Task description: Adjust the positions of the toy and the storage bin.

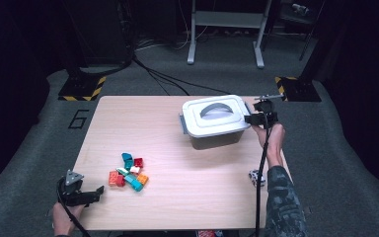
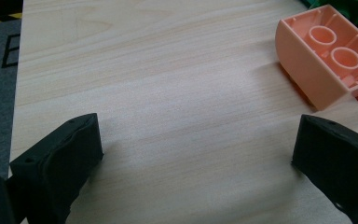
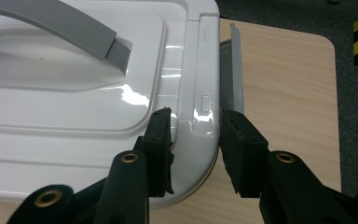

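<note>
Our right gripper [image 3: 196,140] straddles the lidded box's [image 1: 212,121] edge and grey latch [image 3: 233,77] at the table's [image 1: 143,118] two o'clock, jaws narrow, pads apparently loose. At seven o'clock, our left gripper [image 1: 91,193] gapes wide near the bricks [image 1: 128,172]. Grey carpet [image 1: 345,163] surrounds us.

Storage box [image 1: 212,129]: white lid [image 3: 74,107], grey handle [image 3: 60,23], grey side latch [image 3: 233,74]. Table [image 1: 177,197]: pale wood grain. Toy bricks [image 1: 128,173]: teal, red, orange, white; nearest brick [image 2: 321,56] salmon-pink. Both grippers black. Floor: grey carpet [image 1: 29,163] with yellow-and-black hazard stripes [image 1: 84,89].
</note>
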Demonstrator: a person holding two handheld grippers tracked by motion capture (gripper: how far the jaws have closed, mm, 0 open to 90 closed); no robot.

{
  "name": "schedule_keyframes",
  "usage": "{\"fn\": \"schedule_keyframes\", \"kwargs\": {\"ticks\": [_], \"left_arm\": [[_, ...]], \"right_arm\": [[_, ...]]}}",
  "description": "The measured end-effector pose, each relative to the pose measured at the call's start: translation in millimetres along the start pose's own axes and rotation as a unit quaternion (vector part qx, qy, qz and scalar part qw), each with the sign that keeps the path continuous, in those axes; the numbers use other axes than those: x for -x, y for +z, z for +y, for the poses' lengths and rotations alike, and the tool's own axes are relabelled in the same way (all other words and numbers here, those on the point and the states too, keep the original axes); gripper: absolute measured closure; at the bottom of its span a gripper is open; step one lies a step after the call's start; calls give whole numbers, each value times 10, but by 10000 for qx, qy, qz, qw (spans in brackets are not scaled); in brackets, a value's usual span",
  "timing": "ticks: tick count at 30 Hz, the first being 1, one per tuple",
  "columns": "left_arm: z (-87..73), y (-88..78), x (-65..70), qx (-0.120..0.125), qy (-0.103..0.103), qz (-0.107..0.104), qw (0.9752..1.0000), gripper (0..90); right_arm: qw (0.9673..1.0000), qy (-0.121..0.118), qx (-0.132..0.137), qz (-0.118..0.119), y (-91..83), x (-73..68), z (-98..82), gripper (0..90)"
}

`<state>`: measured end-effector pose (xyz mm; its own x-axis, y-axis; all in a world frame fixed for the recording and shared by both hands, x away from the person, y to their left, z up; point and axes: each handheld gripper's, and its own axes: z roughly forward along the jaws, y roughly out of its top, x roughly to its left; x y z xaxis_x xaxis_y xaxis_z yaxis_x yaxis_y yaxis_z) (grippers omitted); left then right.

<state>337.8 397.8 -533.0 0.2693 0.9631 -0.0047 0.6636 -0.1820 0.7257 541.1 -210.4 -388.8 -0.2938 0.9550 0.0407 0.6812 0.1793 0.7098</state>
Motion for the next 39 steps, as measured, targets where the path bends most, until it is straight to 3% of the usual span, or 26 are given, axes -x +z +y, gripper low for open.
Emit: {"fn": "schedule_keyframes", "kwargs": {"ticks": [8, 19, 20, 25, 31, 35, 39], "left_arm": [[0, 0, 0, -3, 3, 0, 10000, 10], [0, -1, 1, -7, -7, 0, 10000, 10], [0, 0, 1, 5, -8, -2, 10000, 10], [0, 0, 0, -1, -2, 1, 10000, 10], [0, 0, 0, 0, -1, 2, 10000, 10], [0, 0, 0, -1, -2, 0, 10000, 10], [0, 0, 0, -1, 2, 1, 10000, 10]], "right_arm": [[9999, -64, -86, 63, -59, -142, -53, 633], [9990, -385, -99, 208, -133, -416, -135, 629], [9988, -451, -60, 197, -144, -418, -132, 651], [9994, -237, 228, 133, -177, -283, -73, 645], [9996, -217, 190, 20, -47, -195, 0, 664], [9999, -114, 102, -75, 38, -147, 31, 717], [10000, -34, -28, -22, 106, -116, 24, 780]]}}
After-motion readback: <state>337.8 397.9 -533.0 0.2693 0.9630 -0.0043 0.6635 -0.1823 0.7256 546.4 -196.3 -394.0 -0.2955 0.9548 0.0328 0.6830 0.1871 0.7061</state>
